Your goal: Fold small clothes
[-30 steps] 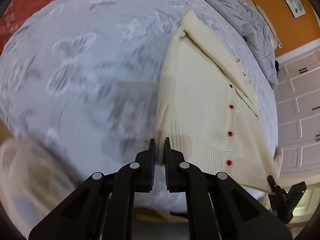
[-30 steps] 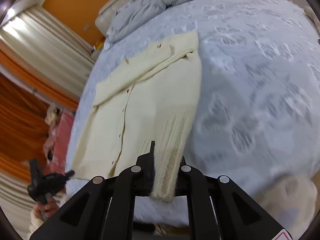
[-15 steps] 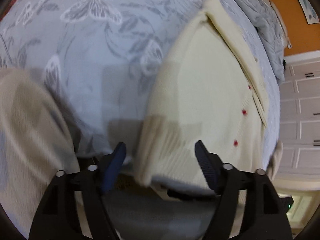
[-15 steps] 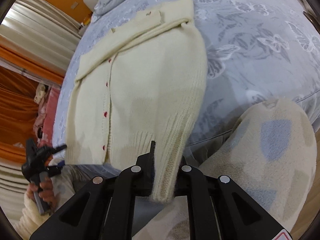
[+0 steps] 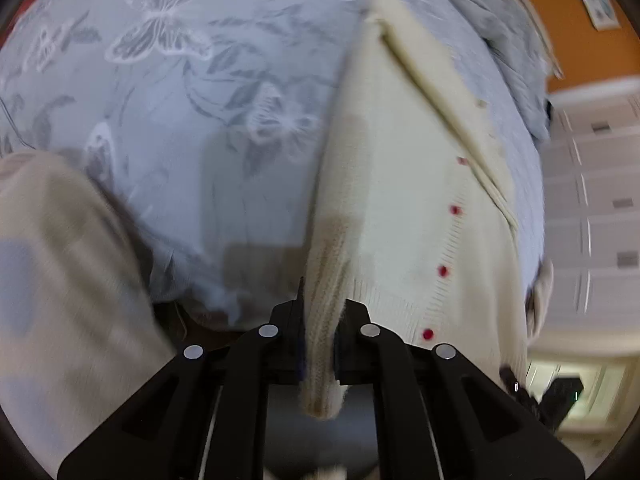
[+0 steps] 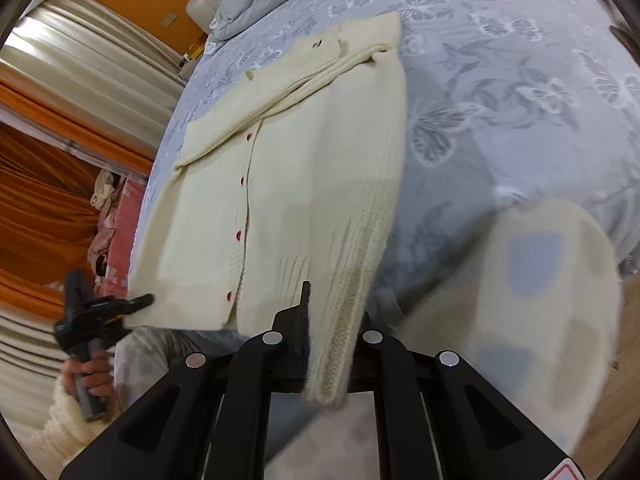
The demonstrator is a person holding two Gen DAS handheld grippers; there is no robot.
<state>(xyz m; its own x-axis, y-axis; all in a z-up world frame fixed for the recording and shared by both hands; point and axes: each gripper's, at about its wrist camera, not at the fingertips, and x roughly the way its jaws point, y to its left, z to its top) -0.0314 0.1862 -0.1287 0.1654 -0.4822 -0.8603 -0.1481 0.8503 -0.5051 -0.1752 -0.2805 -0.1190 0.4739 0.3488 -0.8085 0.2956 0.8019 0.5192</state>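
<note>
Cream cardigan with red buttons lies flat on the blue butterfly bedspread; the left gripper is closed tight on its ribbed hem corner; the right gripper pinches the other corner; only the right view shows orange curtains and a hand; no writing can be read
</note>
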